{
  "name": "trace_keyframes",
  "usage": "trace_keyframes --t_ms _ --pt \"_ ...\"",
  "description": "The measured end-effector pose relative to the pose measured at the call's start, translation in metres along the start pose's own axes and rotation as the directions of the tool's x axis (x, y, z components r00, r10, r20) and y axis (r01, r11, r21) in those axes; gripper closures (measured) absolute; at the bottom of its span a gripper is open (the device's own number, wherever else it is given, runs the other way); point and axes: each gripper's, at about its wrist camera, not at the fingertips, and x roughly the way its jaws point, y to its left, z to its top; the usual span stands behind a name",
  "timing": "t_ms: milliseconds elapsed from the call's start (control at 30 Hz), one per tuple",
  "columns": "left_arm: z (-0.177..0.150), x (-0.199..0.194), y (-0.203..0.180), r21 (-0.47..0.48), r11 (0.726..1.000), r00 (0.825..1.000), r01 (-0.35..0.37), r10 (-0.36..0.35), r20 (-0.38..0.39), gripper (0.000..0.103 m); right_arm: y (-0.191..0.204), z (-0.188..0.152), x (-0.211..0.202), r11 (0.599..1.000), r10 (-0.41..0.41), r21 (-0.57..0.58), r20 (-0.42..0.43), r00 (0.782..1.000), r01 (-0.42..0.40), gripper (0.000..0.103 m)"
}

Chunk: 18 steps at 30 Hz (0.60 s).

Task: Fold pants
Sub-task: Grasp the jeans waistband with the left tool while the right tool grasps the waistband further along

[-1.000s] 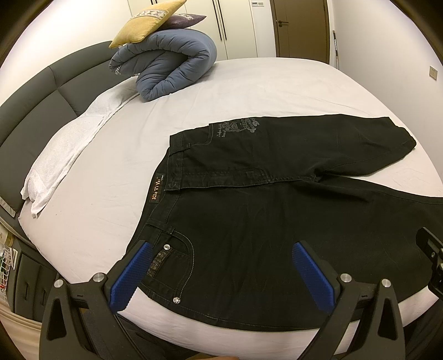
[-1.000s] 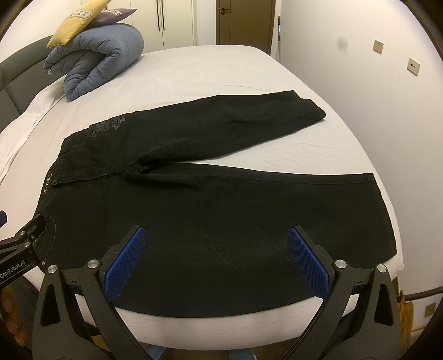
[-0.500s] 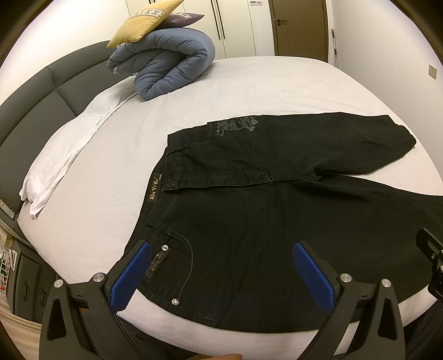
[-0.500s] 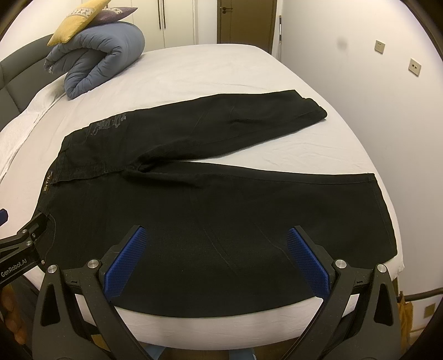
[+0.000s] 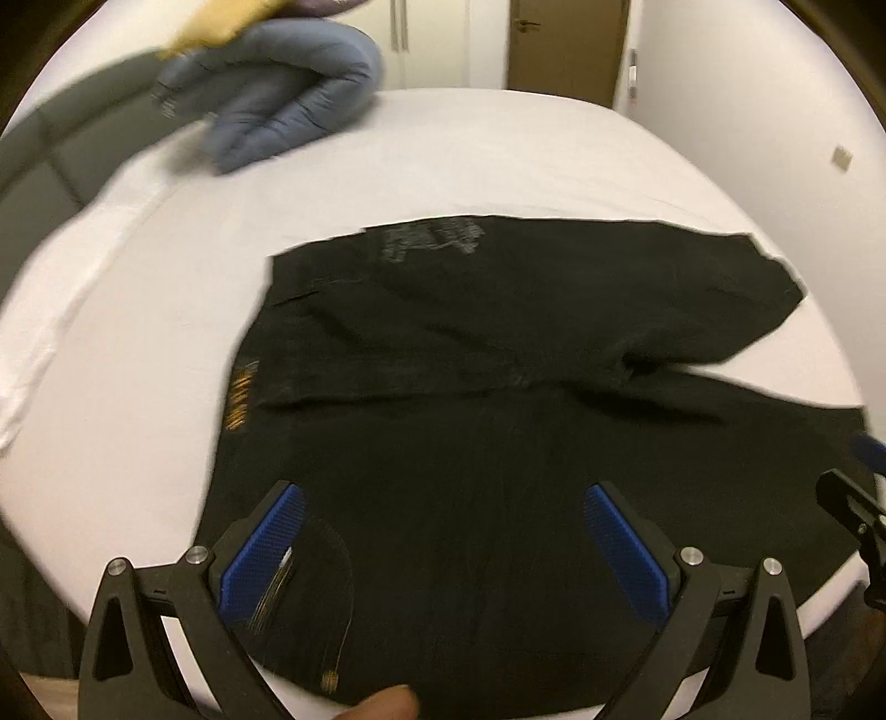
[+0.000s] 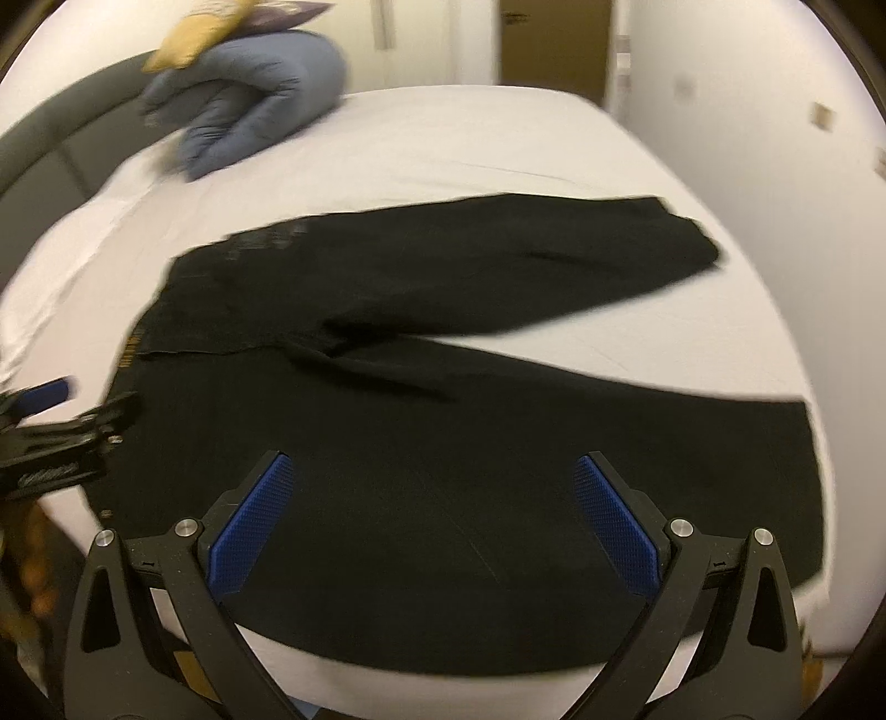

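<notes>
Black pants (image 5: pixel 470 387) lie flat on the white bed (image 5: pixel 443 155), waistband to the left, legs spread apart to the right; they also show in the right wrist view (image 6: pixel 443 399). My left gripper (image 5: pixel 443 543) is open and empty, hovering over the near waist and back pocket. My right gripper (image 6: pixel 432 509) is open and empty over the near leg. The left gripper shows at the left edge of the right wrist view (image 6: pixel 61 437). The right gripper shows at the right edge of the left wrist view (image 5: pixel 858 509). Both views are motion-blurred.
A rolled blue-grey duvet (image 5: pixel 288 111) with a yellow pillow (image 6: pixel 194 33) sits at the far left of the bed. A dark padded headboard (image 5: pixel 50 149) runs along the left. A white wall (image 6: pixel 775 111) stands on the right, a door (image 5: pixel 565 50) beyond.
Both grippers have moved forward over the pants, so the near edge of the pants now lies under the fingers. The pants have not moved.
</notes>
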Motion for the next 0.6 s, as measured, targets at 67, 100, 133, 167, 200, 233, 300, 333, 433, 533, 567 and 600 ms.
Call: trace_keyframes --t_ms 67,100,133,167,200,233,300,333,433,533,567,600 --pt "0.019 0.013 0.012 0.007 0.994 0.994 0.109 -0.109 0.001 0.0 -0.002 0.018 0.008 0.997 0.07 -0.026 -0.004 0.998 -0.07 0.0" --pt "0.027 0.021 0.017 0.014 0.994 0.994 0.106 -0.106 -0.016 0.0 -0.004 0.033 0.014 0.992 0.112 -0.054 -0.005 0.994 -0.112 0.0" --pt "0.039 0.032 0.021 0.04 0.997 0.997 0.07 -0.068 -0.046 0.0 -0.005 0.041 0.017 0.989 0.128 -0.069 -0.003 0.992 -0.128 0.0" --pt "0.051 0.042 0.025 0.07 0.997 0.997 0.041 -0.036 -0.068 0.0 -0.006 0.057 0.024 0.983 0.155 -0.1 0.002 0.988 -0.154 0.0" --pt "0.062 0.048 0.03 0.078 0.997 0.998 0.028 -0.023 -0.064 0.0 -0.007 0.068 0.028 0.978 0.173 -0.12 0.005 0.985 -0.171 0.0" --pt "0.078 0.056 0.041 0.075 0.997 0.999 0.01 -0.007 -0.049 0.0 -0.008 0.082 0.034 0.969 0.199 -0.153 0.01 0.98 -0.195 0.0" --pt "0.111 0.07 0.061 0.069 0.998 1.0 -0.006 0.008 -0.026 0.0 -0.01 0.105 0.047 0.953 0.232 -0.204 0.008 0.973 -0.225 0.0" --pt "0.124 0.077 0.069 0.072 0.997 1.0 0.002 0.0 -0.023 0.0 -0.009 0.119 0.055 0.942 0.243 -0.238 0.002 0.97 -0.236 0.0" --pt "0.169 0.106 0.083 0.149 0.989 0.999 -0.011 0.016 -0.034 0.0 -0.005 0.146 0.074 0.899 0.294 -0.336 -0.014 0.956 -0.281 0.0" --pt "0.202 0.138 0.088 0.255 0.967 0.997 -0.009 0.029 -0.074 0.008 0.004 0.168 0.098 0.847 0.312 -0.441 -0.039 0.949 -0.297 0.006" --pt "0.209 0.147 0.086 0.283 0.959 0.994 0.002 0.028 -0.103 0.011 0.002 0.169 0.102 0.831 0.323 -0.462 -0.054 0.945 -0.31 0.009" --pt "0.216 0.159 0.085 0.313 0.95 0.99 0.02 0.026 -0.14 0.012 0.004 0.175 0.113 0.817 0.326 -0.481 -0.07 0.943 -0.318 0.012"
